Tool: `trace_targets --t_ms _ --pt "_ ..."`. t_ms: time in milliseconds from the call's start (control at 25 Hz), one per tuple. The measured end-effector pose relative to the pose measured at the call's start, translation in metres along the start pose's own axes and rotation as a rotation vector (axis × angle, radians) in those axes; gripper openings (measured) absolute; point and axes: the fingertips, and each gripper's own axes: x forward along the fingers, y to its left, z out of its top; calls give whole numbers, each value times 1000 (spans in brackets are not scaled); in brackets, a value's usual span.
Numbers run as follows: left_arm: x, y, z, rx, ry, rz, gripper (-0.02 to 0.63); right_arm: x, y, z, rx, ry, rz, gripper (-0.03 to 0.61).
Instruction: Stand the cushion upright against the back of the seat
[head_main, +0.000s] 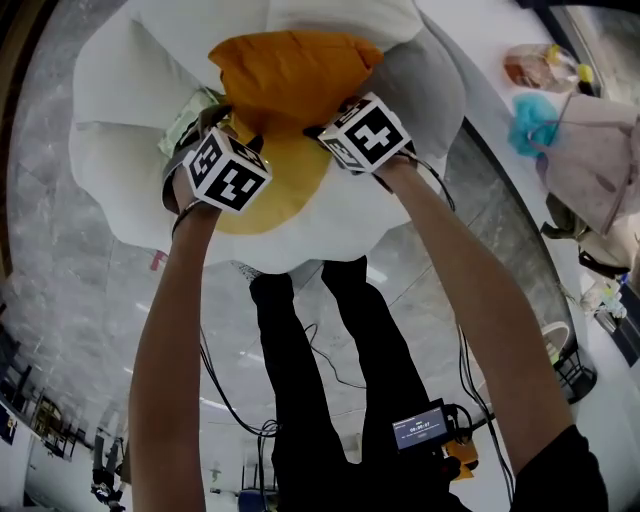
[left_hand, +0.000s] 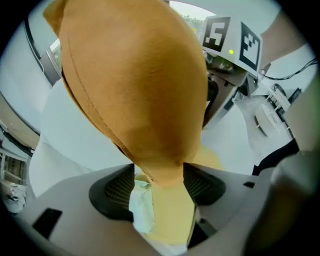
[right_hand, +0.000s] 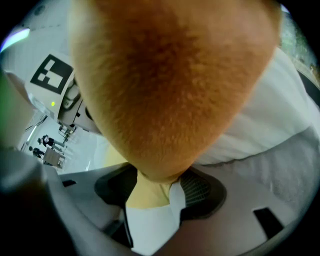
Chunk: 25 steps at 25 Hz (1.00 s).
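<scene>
The only print I can see is the black-and-white squares on my marker cubes (head_main: 228, 170). The text on the little screen (head_main: 420, 428) at my waist is too small to read. The orange cushion (head_main: 290, 75) lies with its long axis side to side over the yellow centre (head_main: 280, 180) of the white seat (head_main: 120, 170), its far edge towards the backrest. My left gripper (left_hand: 159, 185) pinches one near corner and my right gripper (right_hand: 160, 182) pinches the other.
</scene>
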Motion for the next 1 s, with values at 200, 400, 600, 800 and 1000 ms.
trace_targets --t_ms 200,400,600,800,1000 --pt "-5 -2 2 35 3 3 318 -8 -15 11 45 -21 -78 273" --pt "-18 -3 8 60 -4 9 317 -22 -19 12 16 -16 -162 190" --pt "-36 -1 14 57 -14 13 309 -36 3 9 33 -9 -113 166" --pt "-69 -5 18 92 -15 26 271 -63 31 10 -16 -20 -113 153" --pt "-120 -23 22 93 -49 22 219 -111 63 14 -63 -50 -137 132"
